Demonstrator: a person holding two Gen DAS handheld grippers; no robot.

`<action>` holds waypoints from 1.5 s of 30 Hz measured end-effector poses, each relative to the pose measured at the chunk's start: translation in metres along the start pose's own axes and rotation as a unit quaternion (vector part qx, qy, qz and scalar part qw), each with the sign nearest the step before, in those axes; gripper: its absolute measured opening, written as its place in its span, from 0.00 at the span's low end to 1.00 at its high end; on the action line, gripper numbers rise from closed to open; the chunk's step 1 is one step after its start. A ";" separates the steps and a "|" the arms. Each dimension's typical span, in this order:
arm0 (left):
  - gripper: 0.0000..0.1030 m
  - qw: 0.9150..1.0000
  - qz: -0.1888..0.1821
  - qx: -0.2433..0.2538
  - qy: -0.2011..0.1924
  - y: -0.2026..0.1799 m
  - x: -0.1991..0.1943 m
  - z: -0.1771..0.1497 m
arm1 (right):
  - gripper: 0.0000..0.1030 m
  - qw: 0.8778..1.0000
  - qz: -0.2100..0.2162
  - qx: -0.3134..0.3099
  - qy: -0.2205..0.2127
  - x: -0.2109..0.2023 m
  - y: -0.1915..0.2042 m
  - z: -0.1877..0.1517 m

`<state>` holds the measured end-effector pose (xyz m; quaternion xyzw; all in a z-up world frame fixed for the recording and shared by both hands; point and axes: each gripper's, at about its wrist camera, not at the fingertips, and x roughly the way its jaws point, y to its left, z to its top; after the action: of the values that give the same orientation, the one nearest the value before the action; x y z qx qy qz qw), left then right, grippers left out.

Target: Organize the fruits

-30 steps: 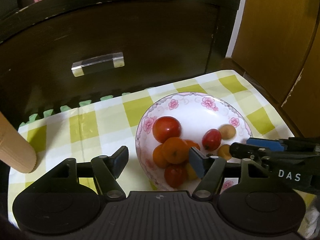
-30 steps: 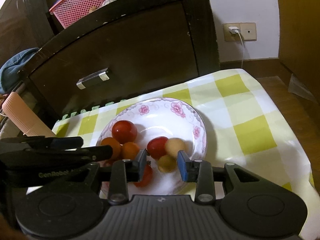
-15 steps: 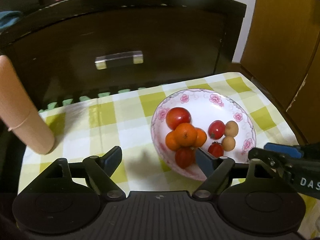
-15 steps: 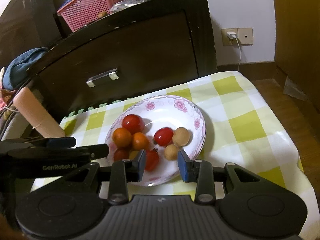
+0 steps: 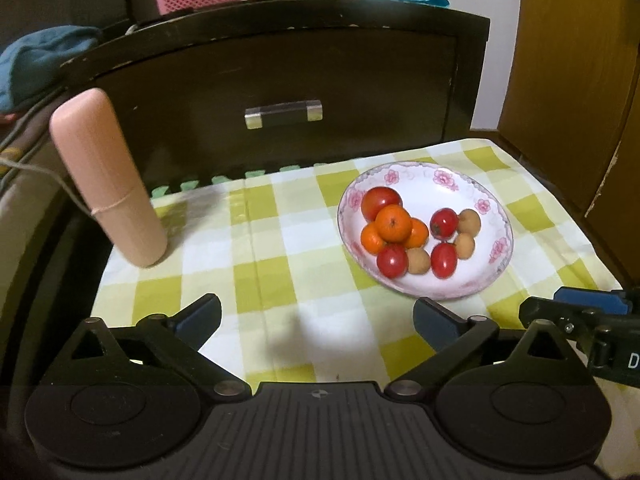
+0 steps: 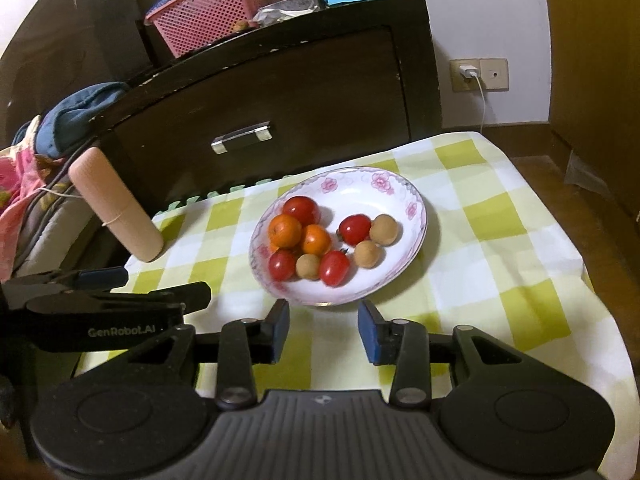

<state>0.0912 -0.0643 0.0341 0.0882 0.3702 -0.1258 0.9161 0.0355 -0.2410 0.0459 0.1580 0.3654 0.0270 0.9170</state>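
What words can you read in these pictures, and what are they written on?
"GenRobot.AI": white letters on the side of the left gripper, seen from the right wrist.
"D": the start of a cut-off word on the right gripper, at the picture's edge in the left wrist view.
Papers in the pink basket: print too blurred to read.

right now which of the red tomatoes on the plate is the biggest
The round tomato at the plate's far left edge, behind the oranges; the other three are smaller.
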 end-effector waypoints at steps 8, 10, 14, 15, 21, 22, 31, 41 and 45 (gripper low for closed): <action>1.00 0.999 0.032 0.007 0.024 0.009 -0.022 -0.038 | 0.38 1.000 0.006 -0.011 0.007 -0.020 0.016 -0.025; 1.00 0.999 0.023 -0.007 0.033 0.015 -0.026 -0.046 | 0.38 1.000 0.013 -0.013 0.011 -0.023 0.022 -0.032; 1.00 0.998 0.017 -0.037 0.043 0.027 -0.042 -0.059 | 0.39 0.999 0.028 -0.017 0.015 -0.030 0.033 -0.045; 1.00 0.998 0.017 -0.043 0.043 0.030 -0.047 -0.062 | 0.39 0.999 0.031 -0.019 0.014 -0.031 0.035 -0.047; 1.00 0.996 0.038 -0.056 0.051 0.044 -0.062 -0.078 | 0.39 0.999 0.042 -0.025 0.014 -0.036 0.050 -0.058; 1.00 0.996 0.041 -0.057 0.053 0.046 -0.063 -0.080 | 0.39 0.999 0.042 -0.027 0.015 -0.036 0.052 -0.060; 1.00 0.996 0.026 -0.057 0.061 0.045 -0.065 -0.090 | 0.39 0.998 0.040 -0.040 0.036 -0.037 0.064 -0.079; 1.00 0.997 0.007 -0.037 0.071 0.030 -0.064 -0.099 | 0.39 0.998 0.023 -0.049 0.031 -0.048 0.063 -0.088; 1.00 0.996 -0.002 -0.044 0.075 0.030 -0.063 -0.100 | 0.39 0.998 0.015 -0.050 0.037 -0.048 0.062 -0.092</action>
<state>-0.0087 0.0003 0.0094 0.0561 0.4432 -0.1043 0.8886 -0.0575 -0.1653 0.0339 0.1168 0.3946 0.0647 0.9091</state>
